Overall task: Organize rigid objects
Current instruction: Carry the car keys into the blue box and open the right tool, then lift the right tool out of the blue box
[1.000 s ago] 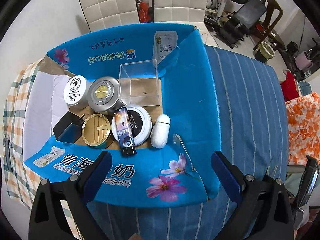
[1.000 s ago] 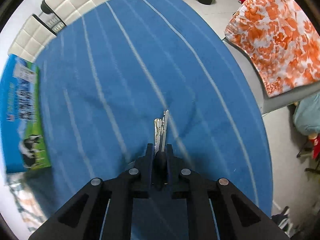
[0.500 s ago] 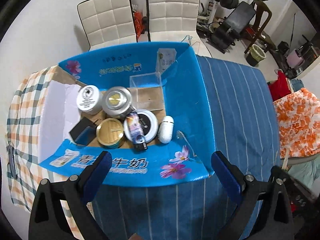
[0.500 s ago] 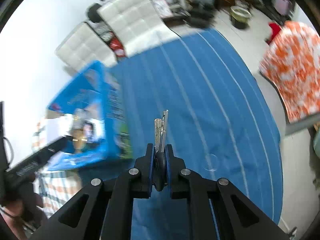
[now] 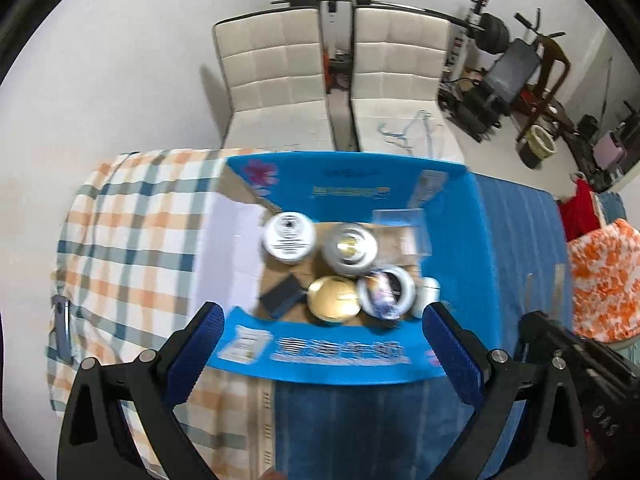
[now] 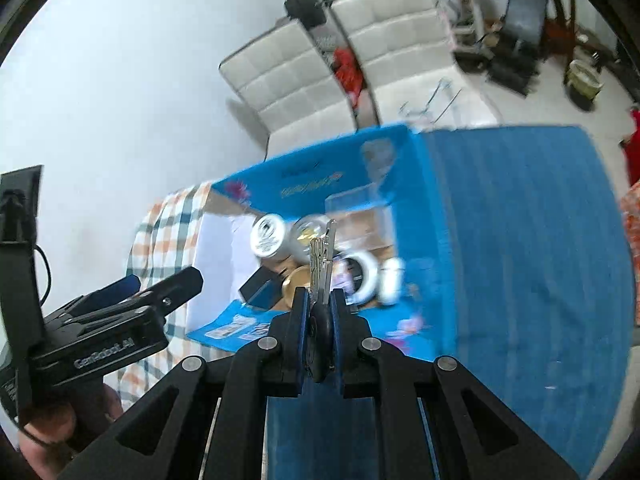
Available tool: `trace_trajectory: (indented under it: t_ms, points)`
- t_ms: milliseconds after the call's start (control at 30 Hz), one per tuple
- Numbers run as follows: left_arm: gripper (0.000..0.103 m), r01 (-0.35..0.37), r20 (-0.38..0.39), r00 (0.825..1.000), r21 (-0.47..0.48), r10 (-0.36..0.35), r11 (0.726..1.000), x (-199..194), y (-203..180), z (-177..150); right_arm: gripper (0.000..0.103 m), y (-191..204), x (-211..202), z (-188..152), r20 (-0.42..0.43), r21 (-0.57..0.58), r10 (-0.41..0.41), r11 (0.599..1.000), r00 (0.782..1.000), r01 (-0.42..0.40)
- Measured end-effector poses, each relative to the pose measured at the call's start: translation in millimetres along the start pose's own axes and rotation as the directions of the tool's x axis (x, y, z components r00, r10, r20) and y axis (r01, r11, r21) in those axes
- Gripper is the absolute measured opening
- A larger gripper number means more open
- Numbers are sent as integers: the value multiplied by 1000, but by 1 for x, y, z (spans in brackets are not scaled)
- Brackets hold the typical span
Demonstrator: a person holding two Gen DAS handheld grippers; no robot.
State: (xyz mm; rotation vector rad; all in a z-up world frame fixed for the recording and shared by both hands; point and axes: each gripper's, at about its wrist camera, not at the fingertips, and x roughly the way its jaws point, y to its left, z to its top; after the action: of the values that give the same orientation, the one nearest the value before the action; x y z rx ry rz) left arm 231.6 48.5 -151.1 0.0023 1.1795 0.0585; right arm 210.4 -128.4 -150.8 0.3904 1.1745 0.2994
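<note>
My right gripper (image 6: pixel 320 300) is shut on a bunch of keys (image 6: pixel 322 256), its blades pointing up, held in the air in front of the open blue cardboard box (image 6: pixel 416 216). The box (image 5: pixel 452 248) holds several round tins (image 5: pixel 350 250), a black block (image 5: pixel 282 300), a clear plastic case (image 5: pixel 400 228) and a white capsule (image 5: pixel 428 294). My left gripper (image 5: pixel 320 344) is open and empty, above the box's near flap; it also shows at the left of the right wrist view (image 6: pixel 132 292).
The box stands on a blue striped cloth (image 6: pixel 520 240) beside a plaid cloth (image 5: pixel 132 240). Two white padded chairs (image 5: pixel 280 80) stand behind the table. An orange floral cloth (image 5: pixel 600 280) lies at the right, with gym gear at the back.
The right gripper has swung left with the keys, from over the bare blue cloth to in front of the box. The left gripper has pulled back and up from the box.
</note>
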Motion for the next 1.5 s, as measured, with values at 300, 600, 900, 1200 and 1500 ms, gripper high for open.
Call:
trace_trajectory:
  t_ms: [300, 600, 900, 1200, 1500]
  points:
    - [102, -21, -102, 995, -20, 19, 1000, 85, 53, -10, 11, 10, 131, -13, -178, 10, 49, 999, 983, -48]
    - [102, 11, -138, 990, -30, -16, 999, 126, 61, -13, 11, 9, 192, -21, -250, -57, -77, 996, 965, 65]
    - [102, 33, -137, 990, -28, -37, 999, 130, 61, -16, 11, 12, 201, -24, -235, -78, -171, 985, 957, 157]
    - [102, 38, -119, 992, -43, -43, 998, 118, 70, -15, 50, 1, 177, -11, -215, -67, -353, 935, 911, 347]
    - [102, 31, -86, 996, -30, -33, 999, 93, 67, -12, 91, 1, 156, -1, -179, -39, -391, 920, 903, 391]
